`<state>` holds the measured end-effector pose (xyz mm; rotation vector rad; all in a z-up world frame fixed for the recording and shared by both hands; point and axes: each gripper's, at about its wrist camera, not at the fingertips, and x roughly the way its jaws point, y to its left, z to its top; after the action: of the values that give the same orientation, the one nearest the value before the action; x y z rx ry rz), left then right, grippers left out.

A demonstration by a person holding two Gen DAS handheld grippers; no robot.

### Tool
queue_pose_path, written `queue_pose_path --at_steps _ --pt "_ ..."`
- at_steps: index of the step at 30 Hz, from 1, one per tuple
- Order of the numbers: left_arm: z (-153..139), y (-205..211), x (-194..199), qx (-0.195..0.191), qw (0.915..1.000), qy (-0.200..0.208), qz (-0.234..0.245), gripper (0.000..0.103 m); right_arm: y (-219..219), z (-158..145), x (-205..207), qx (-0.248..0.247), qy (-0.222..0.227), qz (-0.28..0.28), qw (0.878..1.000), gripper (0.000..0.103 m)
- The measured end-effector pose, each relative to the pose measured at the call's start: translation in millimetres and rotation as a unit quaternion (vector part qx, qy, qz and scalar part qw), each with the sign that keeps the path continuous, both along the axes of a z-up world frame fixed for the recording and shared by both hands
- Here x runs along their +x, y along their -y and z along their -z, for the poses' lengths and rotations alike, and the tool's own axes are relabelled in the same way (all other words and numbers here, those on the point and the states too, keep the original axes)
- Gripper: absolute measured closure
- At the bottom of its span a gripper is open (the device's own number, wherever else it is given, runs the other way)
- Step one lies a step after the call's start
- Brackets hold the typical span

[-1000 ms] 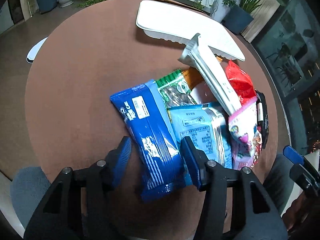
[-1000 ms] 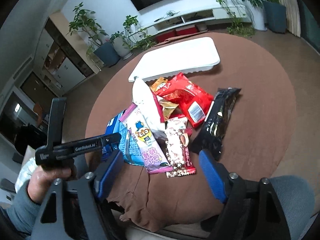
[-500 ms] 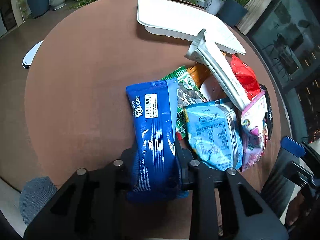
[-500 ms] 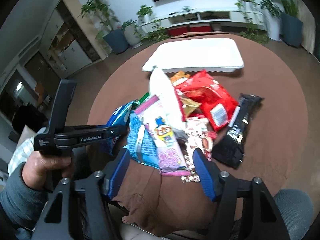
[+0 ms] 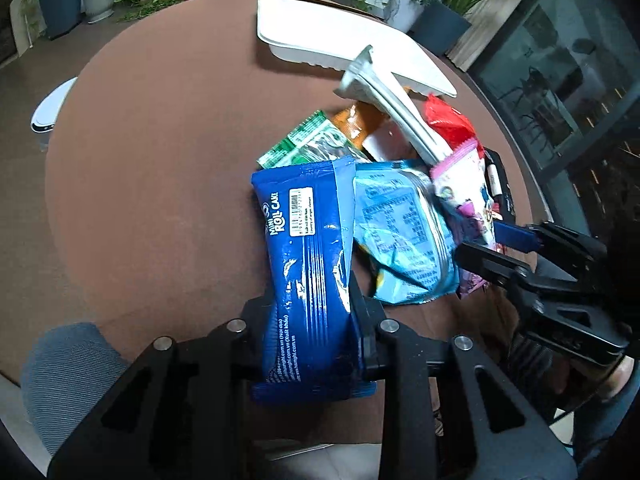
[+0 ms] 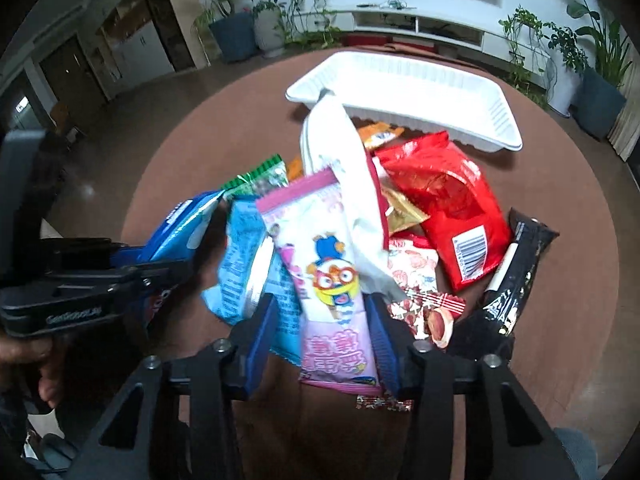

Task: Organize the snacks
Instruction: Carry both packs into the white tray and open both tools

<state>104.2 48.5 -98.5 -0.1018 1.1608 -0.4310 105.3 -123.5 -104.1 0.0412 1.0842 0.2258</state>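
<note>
Snacks sit in a loose heap on the round brown table (image 5: 160, 200), centre to right of centre in the left wrist frame, mid-frame in the right wrist frame.

White tray (image 6: 420, 92): long, shallow, ribbed plastic walls, upper centre of the right wrist frame, just beyond the heap.

Blue roll-cake pack (image 5: 310, 264): glossy film pillow pack, long axis running from the bottom of the left wrist frame upward, crimped end with barcode pointing up toward the heap. Left gripper (image 5: 312, 320) is clamped on its lower half, fingers pressing both long edges.

Red bag (image 6: 444, 196): crinkled foil, barcode end toward lower right of the right wrist frame.

White pouch (image 6: 344, 168): long, flat, matte, lying over the heap, long axis from frame centre up toward the tray, far end at the tray rim.

Pink cartoon pack (image 6: 328, 276): glossy, rectangular, long axis nearly vertical in the right wrist frame, pink seam up. Right gripper (image 6: 320, 344) has blue ribbed fingers on either side of the pack's lower end; right finger at the pack's edge, left finger with a gap, so it stands partly open around it, not pinching.

Light blue pack (image 5: 404, 236): wrinkled film, printed panel up, between the roll-cake pack and the pink one.

Black bar (image 6: 512, 276): long, slim, shiny wrapper, diagonal at right edge of the heap.

Green packet (image 5: 308, 144): small, foil, upper left of the heap.
</note>
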Motion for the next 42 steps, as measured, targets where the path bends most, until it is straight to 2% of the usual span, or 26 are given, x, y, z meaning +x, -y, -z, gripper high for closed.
queue_pose_path --at_steps 2,5,11,18,25,28,32,34,39,42 --pt "0.9 1.3 6.7 0.001 1.0 0.001 0.004 0.077 2.3 3.2 0.4 0.006 -0.008 0.001 1.0 0.07" --pt "3.2 3.7 5.0 -0.002 1.0 0.004 0.006 0.077 4.7 4.3 0.2 0.005 -0.014 0.0 1.0 0.073" --pt "-1.3 -18.3 0.4 -0.014 0.9998 0.009 0.013 0.077 13.7 -2.2 -2.1 0.047 -0.015 0.004 0.999 0.081" --pt "-5.7 -38.5 -4.9 -0.034 0.9991 0.016 0.021 0.077 27.9 -18.6 -13.0 0.117 -0.005 0.009 0.993 0.083" --pt "-20.7 -60.4 4.3 -0.07 0.9971 0.025 0.021 0.077 55.1 -36.6 -19.8 0.22 0.001 0.025 0.975 0.083" --pt "-33.8 -74.0 22.0 -0.073 0.9964 0.041 0.014 0.077 81.2 -42.5 -15.5 0.241 0.008 0.052 0.969 0.083" --pt "-59.5 -89.3 58.0 -0.069 0.9952 0.069 0.01 0.077 133.0 -53.2 -4.3 0.241 0.028 0.112 0.964 0.083" --pt "-72.3 -97.2 80.1 -0.057 0.9946 0.087 0.006 0.077 162.3 -57.7 4.3 0.238 0.056 0.142 0.959 0.083" --pt "-96.5 -93.2 148.0 -0.031 0.9931 0.111 0.022 0.077 235.2 -69.7 48.4 0.218 0.074 0.221 0.948 0.083" --pt "-103.9 -77.0 188.2 -0.013 0.9924 0.115 0.043 0.077 242.2 -73.6 87.2 0.221 0.073 0.215 0.949 0.083"
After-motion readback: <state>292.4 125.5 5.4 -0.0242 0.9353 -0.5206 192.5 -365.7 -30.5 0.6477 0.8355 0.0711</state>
